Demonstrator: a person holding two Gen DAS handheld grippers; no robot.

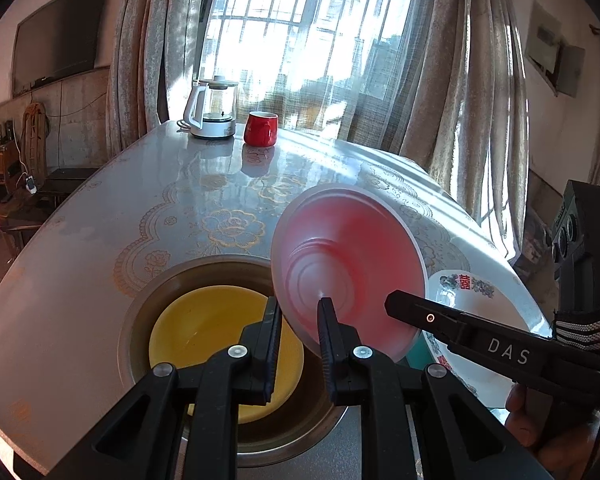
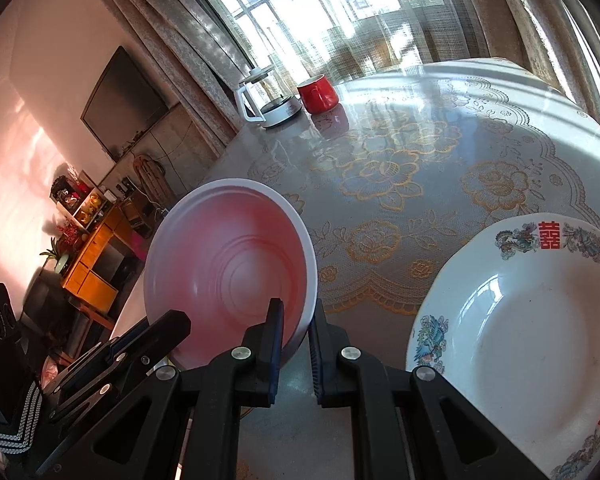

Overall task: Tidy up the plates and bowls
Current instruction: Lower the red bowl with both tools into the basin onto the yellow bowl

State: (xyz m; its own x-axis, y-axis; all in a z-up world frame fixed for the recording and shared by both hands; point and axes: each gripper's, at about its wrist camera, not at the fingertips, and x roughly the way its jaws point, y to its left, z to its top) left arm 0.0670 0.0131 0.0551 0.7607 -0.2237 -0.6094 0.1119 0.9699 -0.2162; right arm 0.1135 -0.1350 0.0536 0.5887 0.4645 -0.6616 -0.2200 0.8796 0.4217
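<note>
Item: pink bowl, airborne above the bench, tilted steeply. Right claw clamped on its near rim. Left claw nearly closed; its pads straddle the bowl's rim, grip uncertain. Yellow bowl sits in the bench's round well. Decorated plate lies beside.

Hazard: thin rim hold; tilt may let the bowl pivot, slip, strike the plate.

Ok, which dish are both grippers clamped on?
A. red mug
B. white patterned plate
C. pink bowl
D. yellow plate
C: the left gripper and the right gripper each pinch the rim of the tilted pink bowl, lifted off the table.
</note>
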